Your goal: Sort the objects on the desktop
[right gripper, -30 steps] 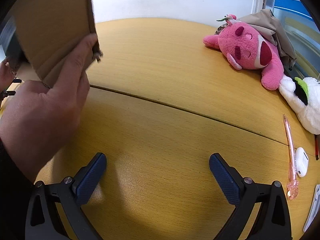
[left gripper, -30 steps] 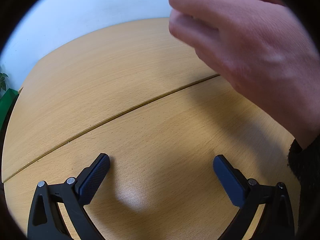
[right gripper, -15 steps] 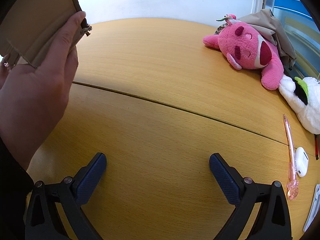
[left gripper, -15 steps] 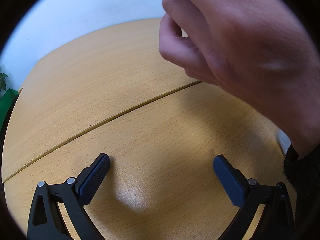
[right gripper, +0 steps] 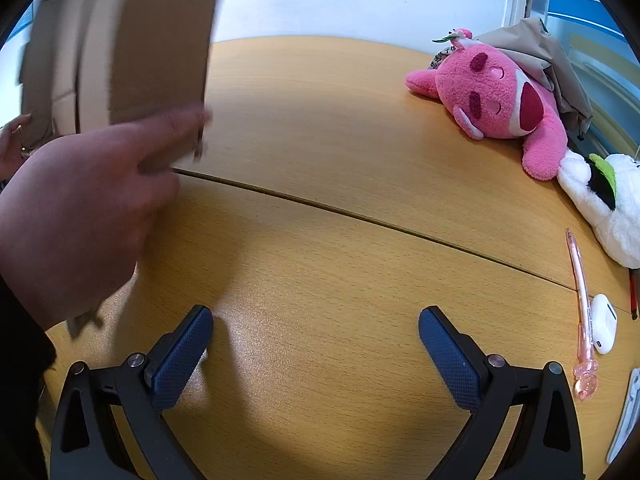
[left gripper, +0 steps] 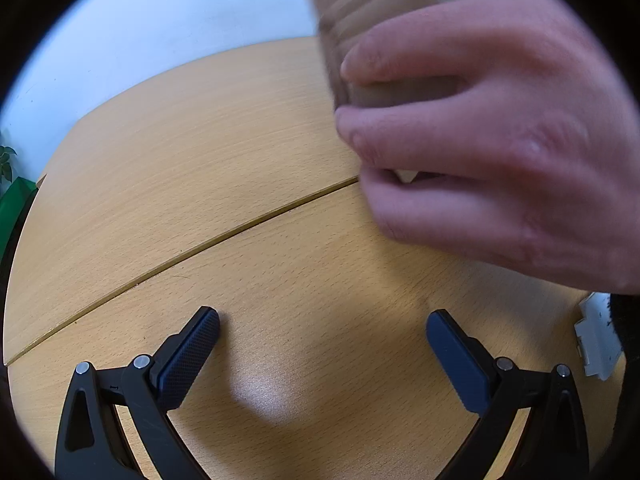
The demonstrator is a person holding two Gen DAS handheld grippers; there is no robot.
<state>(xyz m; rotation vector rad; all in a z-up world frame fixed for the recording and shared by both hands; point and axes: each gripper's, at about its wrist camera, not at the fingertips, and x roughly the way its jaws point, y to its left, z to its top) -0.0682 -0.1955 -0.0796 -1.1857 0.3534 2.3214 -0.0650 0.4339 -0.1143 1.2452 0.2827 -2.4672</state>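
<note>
Both my grippers hang with jaws spread wide and empty: my left gripper and right gripper over bare wooden desk. A bare hand holds a blurred cardboard box in the upper left of the right view. The sortables lie off right, nearer my right gripper: pink plush, white plush, pink pen lengthwise away from me, white earbud case. No legible writing.

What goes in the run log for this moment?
left gripper: open, empty | right gripper: open, empty | hand: holding cardboard box above table | pink plush, pen: untouched
</note>
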